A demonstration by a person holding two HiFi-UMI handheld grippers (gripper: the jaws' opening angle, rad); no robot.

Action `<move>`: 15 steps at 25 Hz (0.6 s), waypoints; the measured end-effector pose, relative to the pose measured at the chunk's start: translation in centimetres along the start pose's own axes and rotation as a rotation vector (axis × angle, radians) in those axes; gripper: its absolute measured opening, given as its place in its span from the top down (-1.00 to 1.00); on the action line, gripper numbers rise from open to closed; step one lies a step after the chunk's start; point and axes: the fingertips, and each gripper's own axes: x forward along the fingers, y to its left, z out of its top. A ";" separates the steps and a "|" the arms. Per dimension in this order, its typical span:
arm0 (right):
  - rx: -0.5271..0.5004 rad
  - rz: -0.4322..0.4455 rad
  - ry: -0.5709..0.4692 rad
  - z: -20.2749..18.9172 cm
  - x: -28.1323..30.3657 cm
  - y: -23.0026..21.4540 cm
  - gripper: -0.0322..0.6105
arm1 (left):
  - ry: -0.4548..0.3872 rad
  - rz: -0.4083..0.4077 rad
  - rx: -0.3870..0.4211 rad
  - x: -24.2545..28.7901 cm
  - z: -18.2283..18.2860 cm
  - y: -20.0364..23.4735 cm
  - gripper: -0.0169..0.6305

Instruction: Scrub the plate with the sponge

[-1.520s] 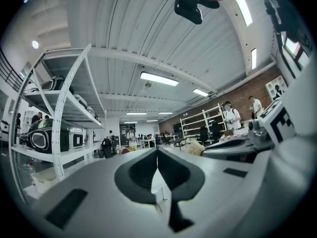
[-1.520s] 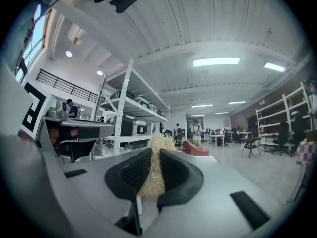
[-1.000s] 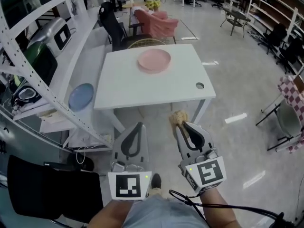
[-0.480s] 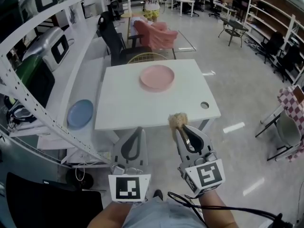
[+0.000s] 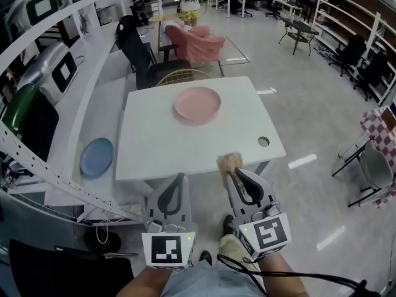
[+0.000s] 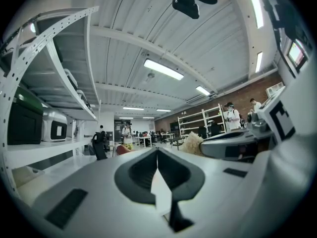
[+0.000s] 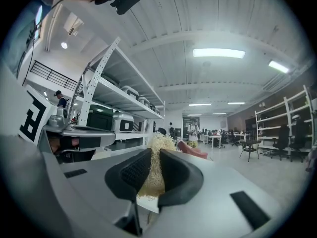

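Note:
A pink plate (image 5: pixel 197 104) lies toward the far side of a white table (image 5: pixel 148 147). My right gripper (image 5: pixel 232 172) is shut on a tan fibrous sponge (image 5: pixel 229 162), whose tuft sticks out past the jaw tips; in the right gripper view the sponge (image 7: pixel 155 167) fills the gap between the jaws. My left gripper (image 5: pixel 180 178) is shut with nothing in it, jaw tips touching in the left gripper view (image 6: pixel 157 151). Both grippers hover short of the table's near edge, well apart from the plate.
A blue plate (image 5: pixel 96 158) rests on a white shelving unit (image 5: pixel 74 104) to the left. The table has a round cable hole (image 5: pixel 263 142) near its right corner. Chairs (image 5: pixel 139 48) and a pink armchair (image 5: pixel 197 42) stand behind the table. People stand far back.
The table and plate have drawn slightly nearer in the head view as the person steps forward. Both grippers keep their pose, the sponge still clamped in the right.

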 end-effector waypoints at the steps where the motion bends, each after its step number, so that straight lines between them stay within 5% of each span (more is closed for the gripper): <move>1: 0.000 0.000 0.002 -0.2 0.4 -0.6 0.71 | 0.008 -0.001 0.000 0.7 -0.2 -0.2 0.91; 15: 0.078 0.077 0.026 -3.0 10.8 -11.5 0.71 | 0.064 0.054 0.078 15.3 -1.8 0.1 0.91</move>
